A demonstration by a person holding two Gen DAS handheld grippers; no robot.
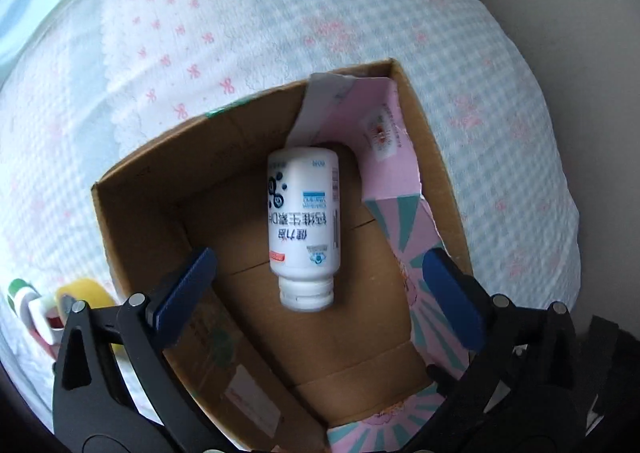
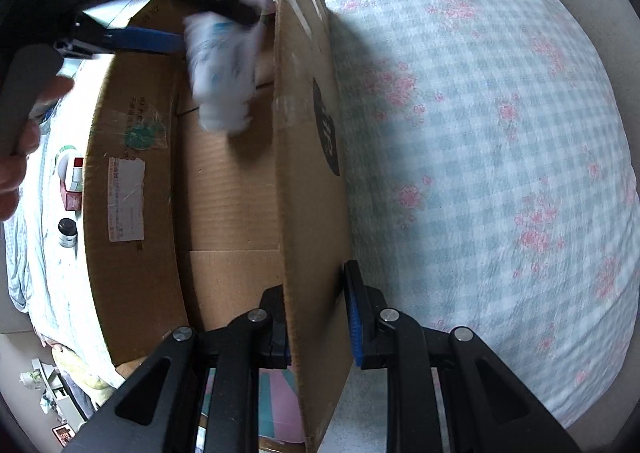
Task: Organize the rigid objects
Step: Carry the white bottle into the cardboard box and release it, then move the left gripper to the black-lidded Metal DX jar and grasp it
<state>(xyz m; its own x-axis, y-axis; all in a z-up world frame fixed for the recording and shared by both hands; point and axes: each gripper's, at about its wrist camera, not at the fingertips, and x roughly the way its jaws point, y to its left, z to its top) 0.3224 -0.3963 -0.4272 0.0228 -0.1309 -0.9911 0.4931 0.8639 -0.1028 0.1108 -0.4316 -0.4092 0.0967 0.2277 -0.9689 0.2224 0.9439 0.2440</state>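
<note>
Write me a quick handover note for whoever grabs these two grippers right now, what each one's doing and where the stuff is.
Left gripper: open, above the cardboard box, holding nothing.
Right gripper: straddles the box's side wall; actual contact unclear.
White bottle: in the box, cap toward the left gripper; blurred in the right view, so possibly not settled.
Pink carton: in the box, along its wall.
Done: bottle and carton boxed.
Left: yellow tape roll, small dark-capped jar and a red-and-white item, all on the checked bedspread outside the box.

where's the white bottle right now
In the left wrist view the white bottle is inside the cardboard box, cap toward the camera, between the open left claw's fingers, with the pink carton on its right.
</note>
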